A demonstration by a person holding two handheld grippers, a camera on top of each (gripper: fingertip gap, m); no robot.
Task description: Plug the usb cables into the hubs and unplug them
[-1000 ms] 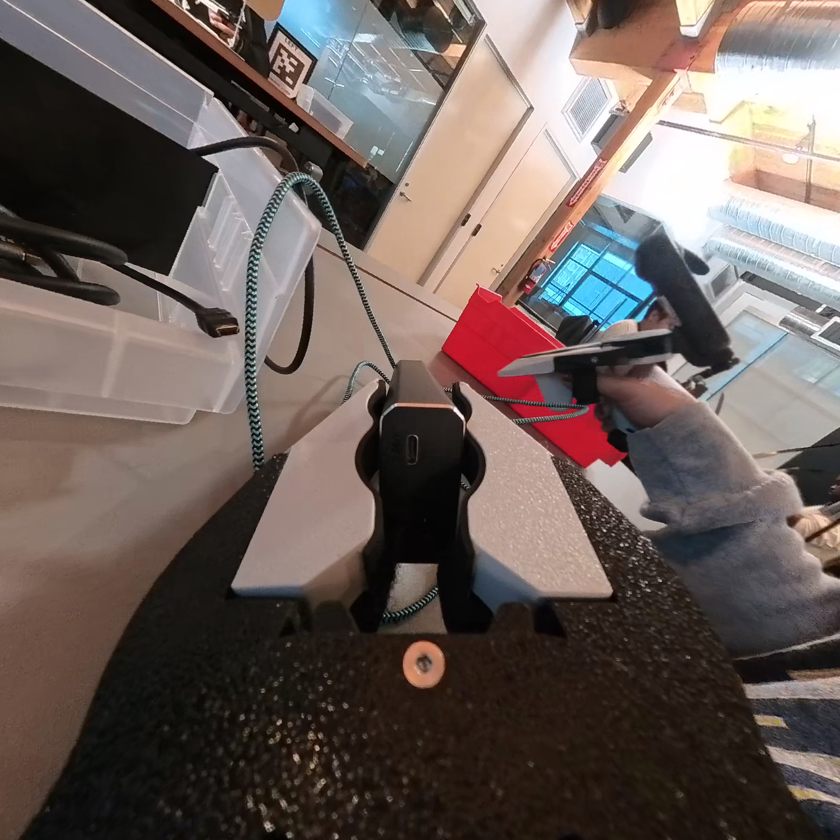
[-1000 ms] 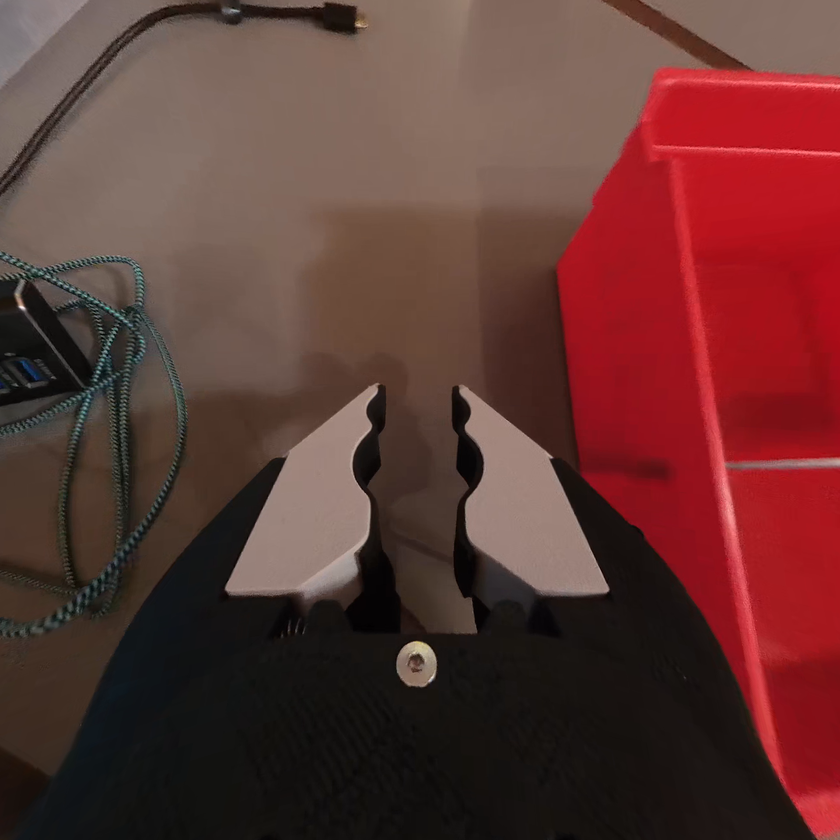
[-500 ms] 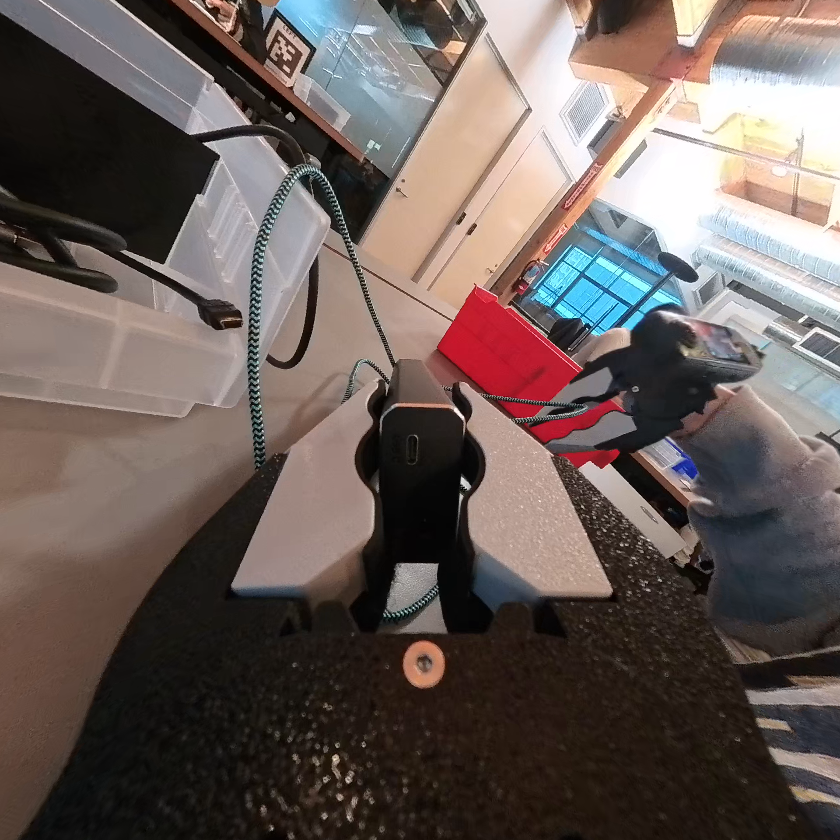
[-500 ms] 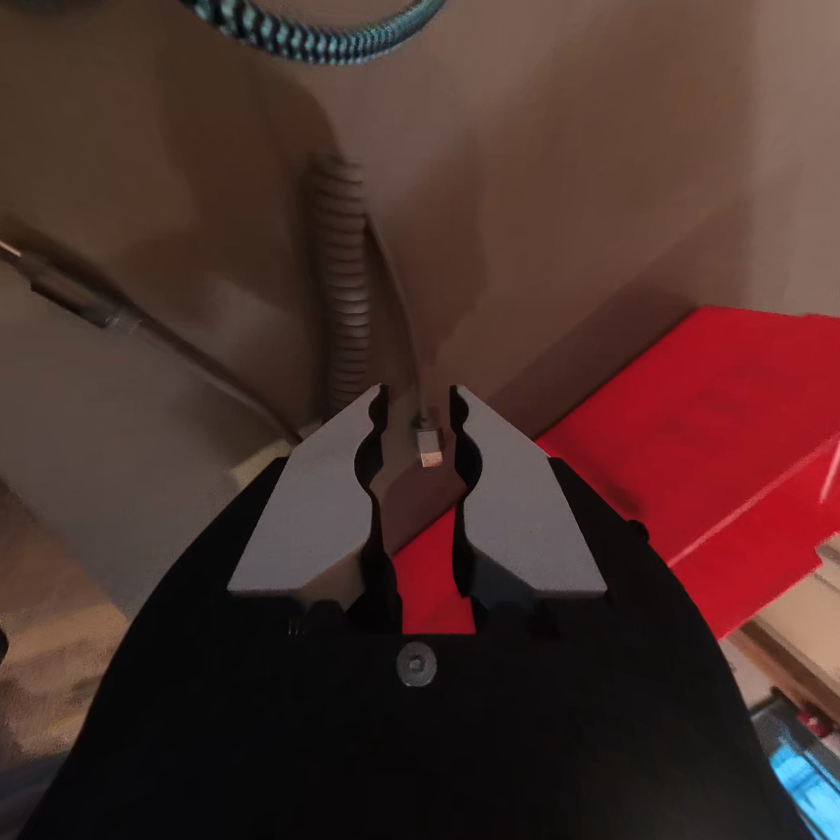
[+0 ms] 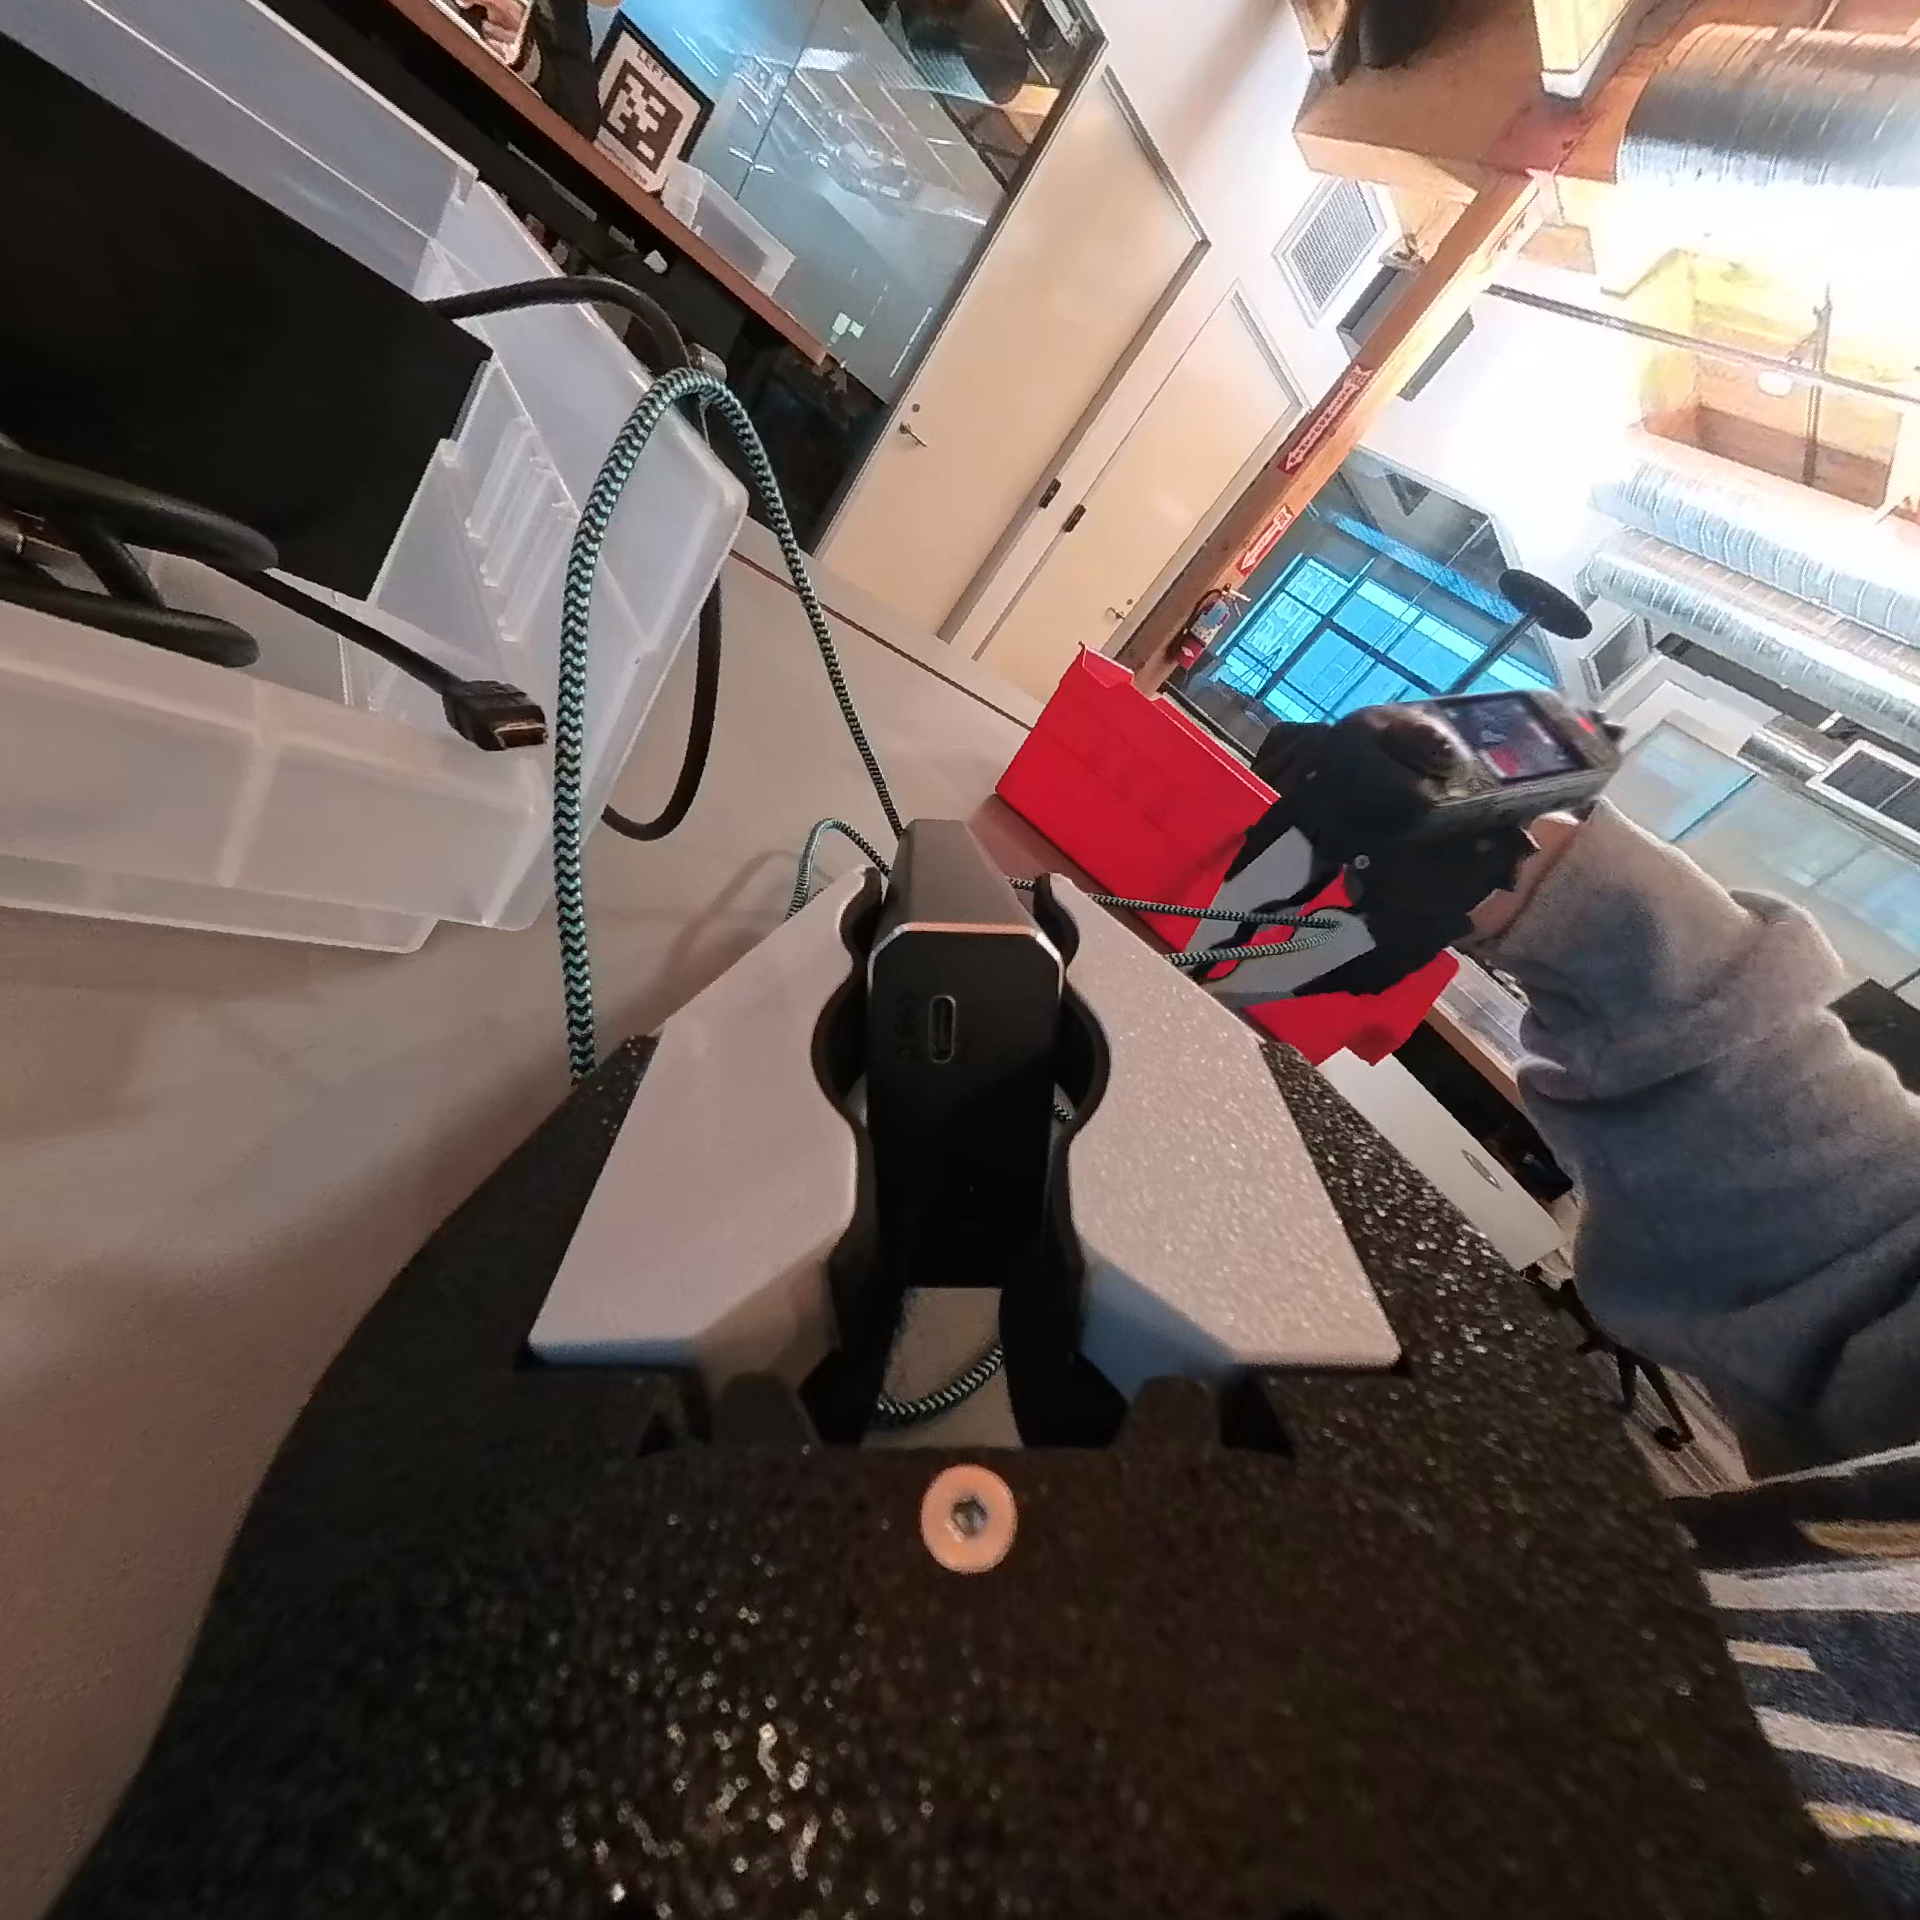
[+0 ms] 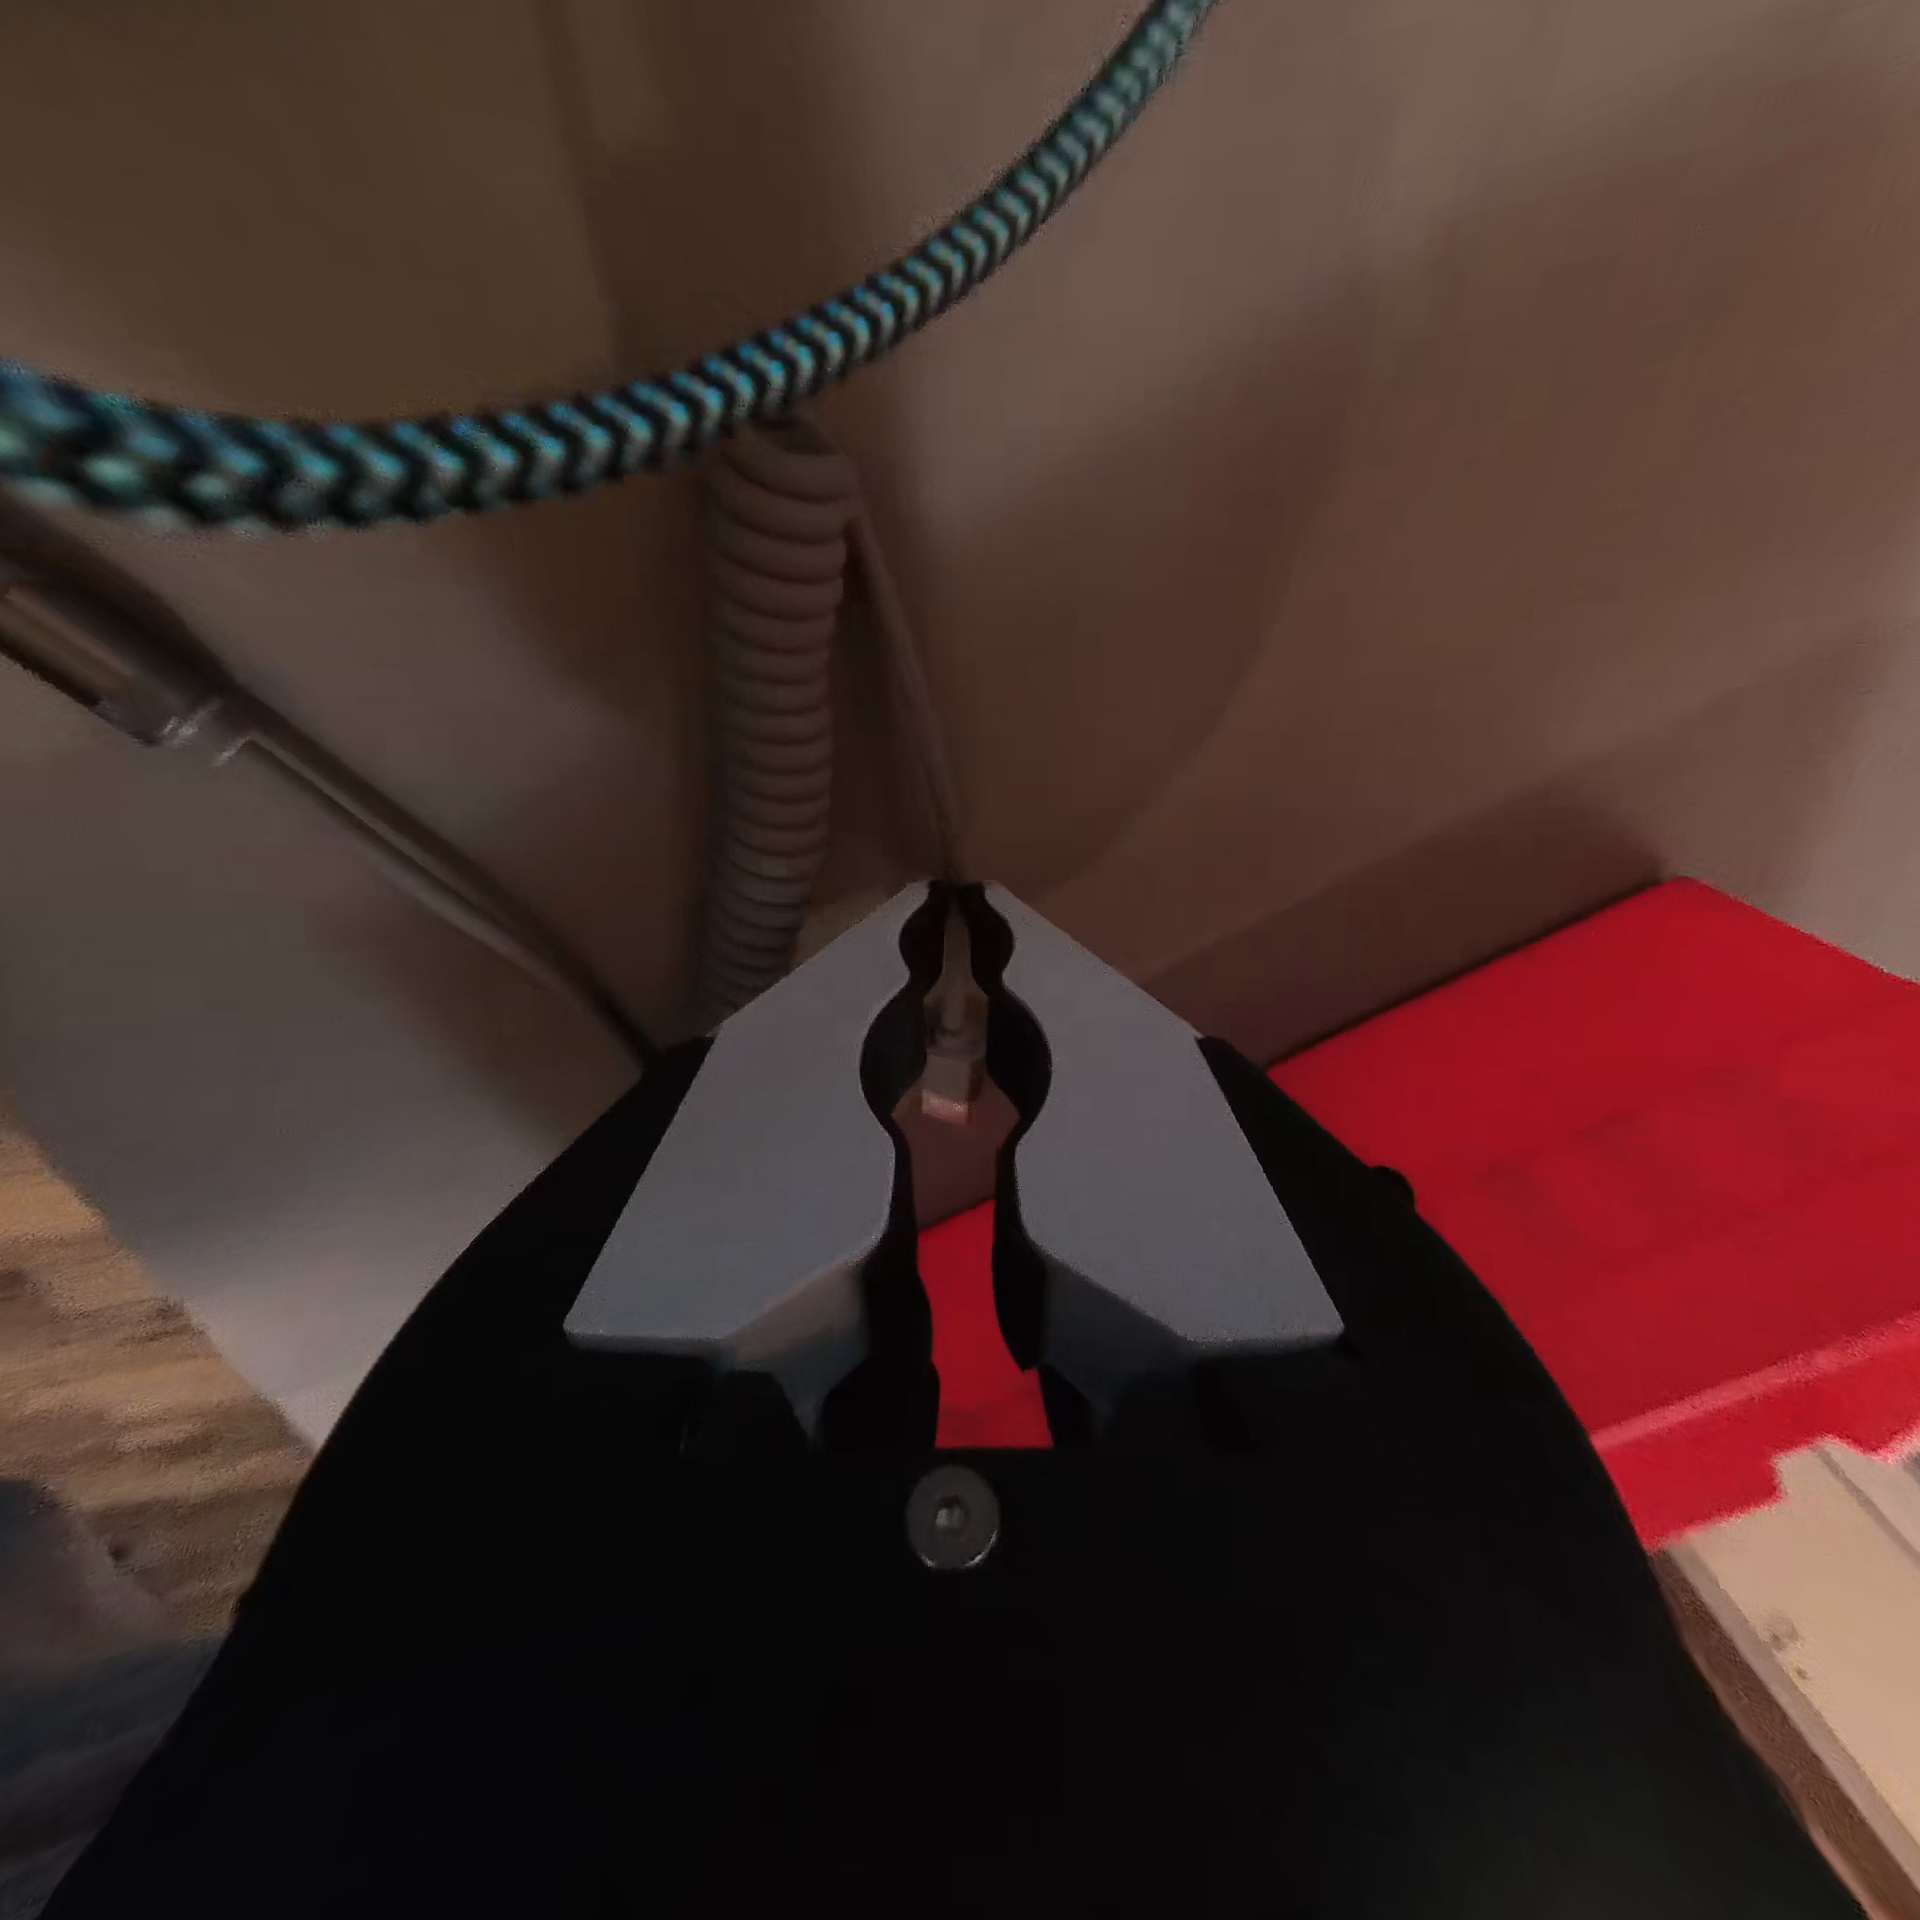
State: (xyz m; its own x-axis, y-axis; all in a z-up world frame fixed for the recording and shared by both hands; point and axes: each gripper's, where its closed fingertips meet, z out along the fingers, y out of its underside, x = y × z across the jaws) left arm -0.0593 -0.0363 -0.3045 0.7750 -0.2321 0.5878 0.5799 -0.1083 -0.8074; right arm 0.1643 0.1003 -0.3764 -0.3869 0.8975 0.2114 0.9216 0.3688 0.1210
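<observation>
Your left gripper (image 5: 961, 925) is clamped on the black hub (image 5: 961, 1049), holding it raised off the table (image 5: 208, 1143). The hub's long axis runs along the fingers, away from the camera. Its near end face, with one small oval port, looks back at the lens. The teal braided cable (image 5: 577, 748) loops up beside the clear plastic bin (image 5: 364, 852) and drops behind the hub; a further strand passes under the jaws.

Your right gripper (image 6: 951, 904) has its jaws nearly together, tips meeting, pinching a thin pale cable just behind its small plug (image 6: 945, 1081). The plug sits in the hollow between the fingers, metal end pointing back toward the camera, cable leading forward past the tips. The picture is blurred; I cannot tell the plug type. The red bin (image 6: 1558, 1143) lies just right of and below the jaws. The teal cable crosses overhead in this view.

Key relation: from the left wrist view, your right gripper (image 5: 1288, 935) sits to the right of the hub and farther off, in front of the red bin, well apart from it. Judgement: the plug must be turned to line up with a port on the hub. Only the end-face port shows here.

Risk: the teal cable hangs between the two grippers and may snag.
</observation>
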